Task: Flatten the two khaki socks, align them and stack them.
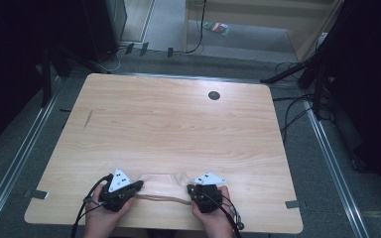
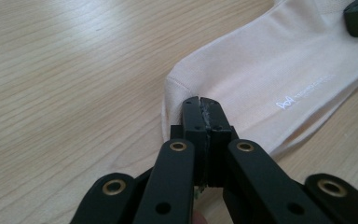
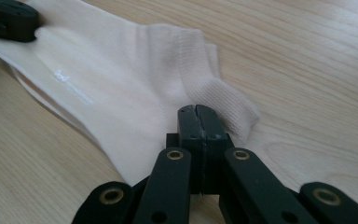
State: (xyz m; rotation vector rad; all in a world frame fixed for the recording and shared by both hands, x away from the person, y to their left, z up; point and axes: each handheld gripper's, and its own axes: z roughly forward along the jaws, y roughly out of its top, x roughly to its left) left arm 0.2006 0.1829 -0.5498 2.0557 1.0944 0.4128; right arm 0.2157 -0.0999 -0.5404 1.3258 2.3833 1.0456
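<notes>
A pale sock (image 1: 161, 187) is stretched flat on the table (image 1: 178, 124) — each end pinched by closed jaws, left gripper (image 2: 200, 100) and right gripper (image 3: 197, 108).

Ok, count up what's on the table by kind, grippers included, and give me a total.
Cream socks: 1, the sock lying flat at the near edge of the table.
Black grippers: 2, the left gripper and the right gripper, one at each end of the sock, both shut.
Total: 3
</notes>
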